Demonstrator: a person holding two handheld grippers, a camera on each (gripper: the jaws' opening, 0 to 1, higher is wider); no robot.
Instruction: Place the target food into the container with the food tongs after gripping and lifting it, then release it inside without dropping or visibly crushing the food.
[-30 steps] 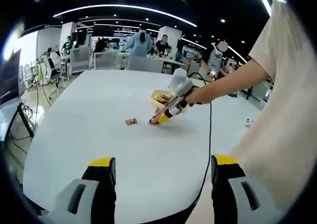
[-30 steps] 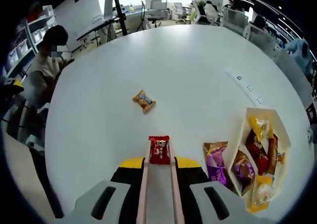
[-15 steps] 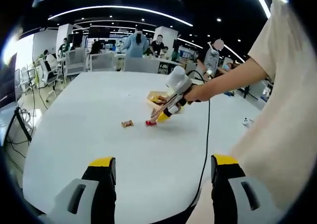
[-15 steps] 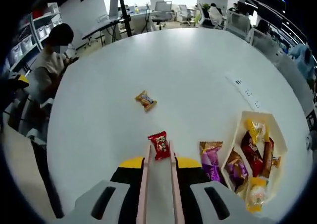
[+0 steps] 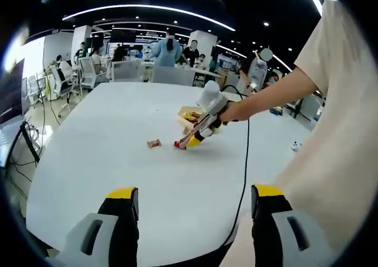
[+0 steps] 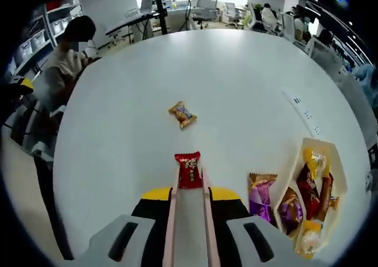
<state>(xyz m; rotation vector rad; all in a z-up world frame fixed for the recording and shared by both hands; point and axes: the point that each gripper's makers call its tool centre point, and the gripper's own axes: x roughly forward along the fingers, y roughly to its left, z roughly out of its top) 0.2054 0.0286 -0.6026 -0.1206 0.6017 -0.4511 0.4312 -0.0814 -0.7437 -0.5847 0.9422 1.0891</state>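
Note:
Pink food tongs (image 6: 189, 217) run forward between the jaws of my right gripper (image 6: 189, 194), which is shut on them. The tong tips pinch a small red snack packet (image 6: 189, 168) low over the white table (image 6: 177, 60); I cannot tell whether it touches. A white container (image 6: 338, 160) with several wrapped snacks lies to the right. In the left gripper view, the right gripper (image 5: 208, 104), tongs (image 5: 192, 136) and red packet (image 5: 176, 144) are mid-table, in front of the container (image 5: 188, 111). My left gripper (image 5: 192, 199) is open, with nothing between its jaws.
An orange packet (image 6: 182, 114) lies beyond the tong tips, also seen as the orange packet (image 5: 154, 143) left of the red one. A purple packet (image 6: 260, 196) rests beside the container. A cable (image 5: 243, 178) hangs from the right gripper. People and office chairs surround the table.
The red packet stays pinched in the tongs; it was tilted half a second ago and now sits straight. The right gripper view has shifted slightly. The left gripper stays open.

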